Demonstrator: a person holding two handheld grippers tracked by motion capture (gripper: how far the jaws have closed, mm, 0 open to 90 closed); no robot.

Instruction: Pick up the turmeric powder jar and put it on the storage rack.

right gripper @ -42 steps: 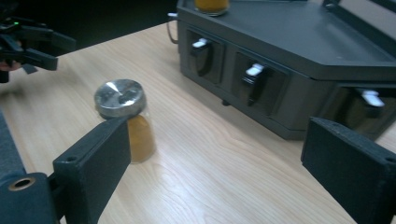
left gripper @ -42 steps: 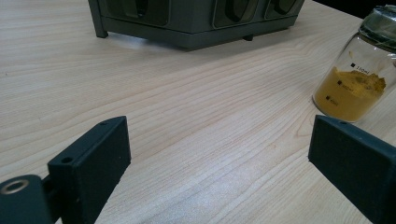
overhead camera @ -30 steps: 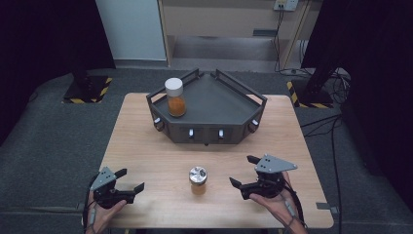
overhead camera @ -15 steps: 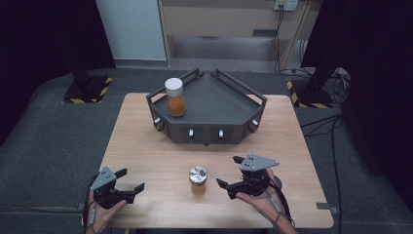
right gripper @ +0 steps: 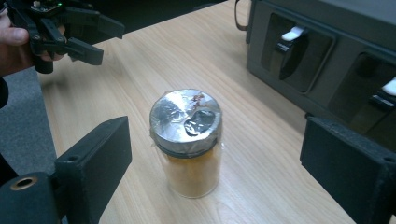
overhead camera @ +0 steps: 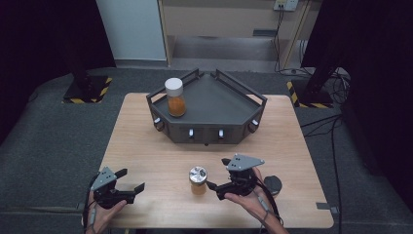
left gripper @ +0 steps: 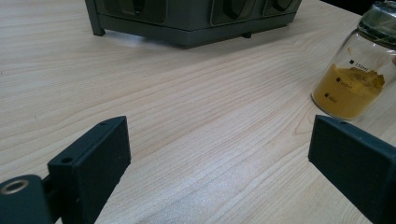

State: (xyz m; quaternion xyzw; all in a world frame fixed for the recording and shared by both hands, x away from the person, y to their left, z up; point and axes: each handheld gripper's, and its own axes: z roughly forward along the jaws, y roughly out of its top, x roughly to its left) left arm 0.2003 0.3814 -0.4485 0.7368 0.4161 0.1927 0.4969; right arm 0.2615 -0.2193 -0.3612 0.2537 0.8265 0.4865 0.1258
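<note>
Wooden table. A dark angular tray sits toward 12 o'clock of the table centre; a jar with a white cap, orange powder inside, stands upright on the tray's 9 o'clock side. A second jar, foil-sealed on top and part-filled with orange-yellow powder, stands upright on the bare table toward 6 o'clock of centre, well apart from the tray. Right gripper, held in the person's right hand, sits just at 3 o'clock of the foil jar; jaws spread wide, nothing between the pads, no contact with the jar seen from above. In the right gripper view the foil jar stands ahead of and between the two wide-apart jaws, the foil dented and wrinkled with a small reddish mark; the tray's front face with its white-tipped knobs is at 2 o'clock, and the left gripper shows at 10 o'clock. Left gripper rests near the table's 7 o'clock corner, in the left hand, well apart from the foil jar; jaws wide open and empty. In the left gripper view the foil jar appears at 2 o'clock, beyond the right-side jaw, printed volume marks visible on the glass; tray base at 12 o'clock.
</note>
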